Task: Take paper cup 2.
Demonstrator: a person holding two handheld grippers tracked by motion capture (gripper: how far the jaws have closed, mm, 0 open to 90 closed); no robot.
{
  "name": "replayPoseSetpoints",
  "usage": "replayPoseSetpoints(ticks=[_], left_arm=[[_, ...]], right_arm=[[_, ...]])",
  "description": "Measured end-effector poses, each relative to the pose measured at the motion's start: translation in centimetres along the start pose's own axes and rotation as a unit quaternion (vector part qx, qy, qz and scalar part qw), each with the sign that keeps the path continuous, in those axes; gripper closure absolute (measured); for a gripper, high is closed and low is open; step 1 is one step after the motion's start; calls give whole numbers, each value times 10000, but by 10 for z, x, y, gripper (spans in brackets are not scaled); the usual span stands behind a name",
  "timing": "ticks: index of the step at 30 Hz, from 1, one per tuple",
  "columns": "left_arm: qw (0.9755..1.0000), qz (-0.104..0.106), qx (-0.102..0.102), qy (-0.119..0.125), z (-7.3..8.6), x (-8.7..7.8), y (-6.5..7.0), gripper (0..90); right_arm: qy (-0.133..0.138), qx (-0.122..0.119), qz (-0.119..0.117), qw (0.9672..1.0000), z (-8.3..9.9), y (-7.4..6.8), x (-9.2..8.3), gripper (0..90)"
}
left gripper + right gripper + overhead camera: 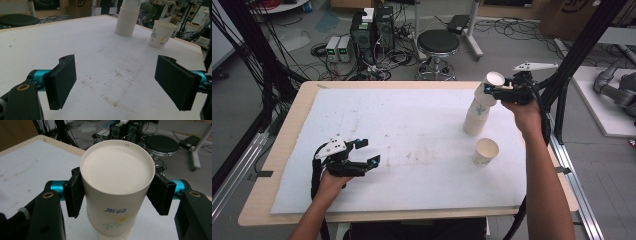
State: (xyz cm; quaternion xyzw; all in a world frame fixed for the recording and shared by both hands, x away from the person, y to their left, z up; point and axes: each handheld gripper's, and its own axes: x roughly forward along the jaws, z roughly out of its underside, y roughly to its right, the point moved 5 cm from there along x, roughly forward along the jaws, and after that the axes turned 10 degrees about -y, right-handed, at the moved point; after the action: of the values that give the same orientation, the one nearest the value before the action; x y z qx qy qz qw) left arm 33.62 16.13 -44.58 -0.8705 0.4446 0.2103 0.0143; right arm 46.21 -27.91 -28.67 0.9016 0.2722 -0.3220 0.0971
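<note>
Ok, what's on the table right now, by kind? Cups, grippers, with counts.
Cup stack, upside down, its top cup clamped by the right gripper: 1
Loose cup, upright: 1
Grippers: 2, the right one and the left gripper, open
Total: 4

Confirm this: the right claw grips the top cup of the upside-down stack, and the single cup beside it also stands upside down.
Not quite. The single cup stands upright, mouth open, as the high view shows. The right claw does grip the top cup of the upside-down stack.
</note>
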Motion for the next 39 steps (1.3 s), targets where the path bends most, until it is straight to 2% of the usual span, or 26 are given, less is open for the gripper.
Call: replayPoseSetpoints(ticks=[8,14,18,23,26,28,34,39], left_arm=[[10000,-16,-18,24,-1,-1,0,176],[10000,-33,-38,67,-1,-1,-1,176],[10000,-28,-37,86,-1,-1,0,176],[9998,52,-60,201,-3,-3,1,174],[9999,5,-23,130,-3,-3,1,174],[9998,-12,-16,174,-4,-4,2,174],[9995,25,-78,312,-7,-4,4,162],[9993,63,-28,373,-8,-5,6,160]], right_arm=[[353,-242,29,9991,-13,-12,-26,372],[384,-450,-74,9982,-11,-27,-36,371],[397,-577,-241,9973,-6,-40,-39,372],[334,-713,-535,9955,10,-57,-37,371],[268,-773,-663,9944,22,-68,-33,371],[298,-824,-774,9931,29,-73,-29,371],[153,-915,-1080,9898,47,-90,-16,371],[94,-985,-1331,9861,62,-106,-4,371]])
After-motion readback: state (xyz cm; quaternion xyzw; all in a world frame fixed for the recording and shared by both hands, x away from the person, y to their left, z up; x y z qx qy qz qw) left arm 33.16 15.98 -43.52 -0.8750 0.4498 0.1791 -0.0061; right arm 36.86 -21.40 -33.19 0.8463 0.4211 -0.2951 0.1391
